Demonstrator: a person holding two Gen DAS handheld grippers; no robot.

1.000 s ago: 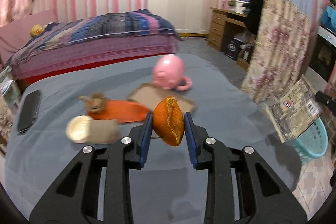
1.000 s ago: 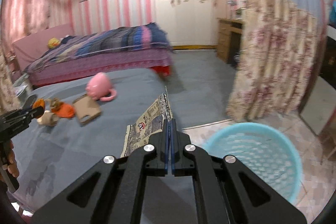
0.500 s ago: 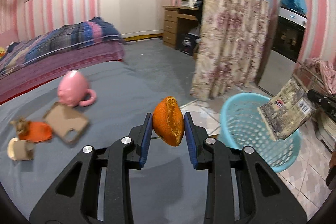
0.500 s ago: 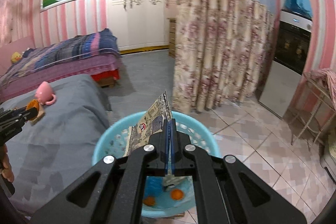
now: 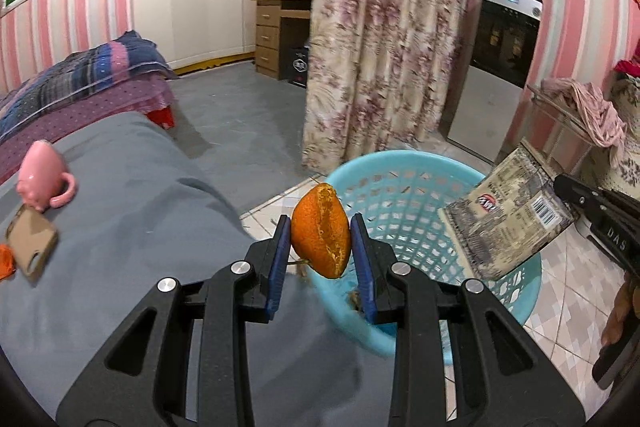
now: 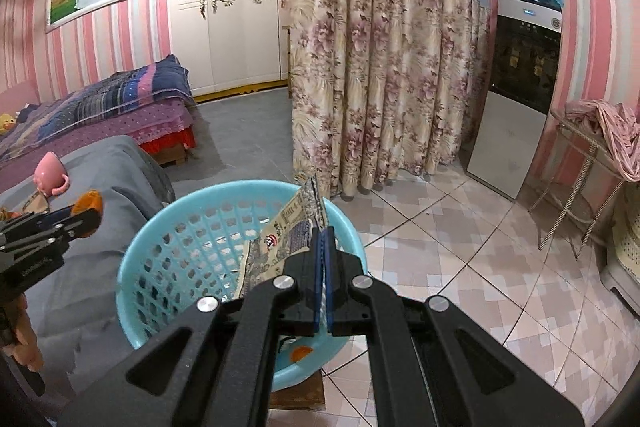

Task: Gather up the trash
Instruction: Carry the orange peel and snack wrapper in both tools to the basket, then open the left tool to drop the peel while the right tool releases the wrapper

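A pink mug (image 5: pixel 40 173) and brown card (image 5: pixel 30 241) lie on the grey bed (image 5: pixel 140 195); the basket (image 6: pixel 168 227) sits beside it.

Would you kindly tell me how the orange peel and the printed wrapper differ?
The orange peel is thick, curved and bright orange; the printed wrapper is flat, thin and grey-beige with a barcode. The peel keeps the left gripper pads apart; the wrapper lets the right gripper close almost flat. Both are held near the blue basket.

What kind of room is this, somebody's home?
Most likely a lived-in bedroom at home: a bed with a striped quilt, a white wardrobe on a pink striped wall, and a wooden desk. A floral curtain screens off part of it.
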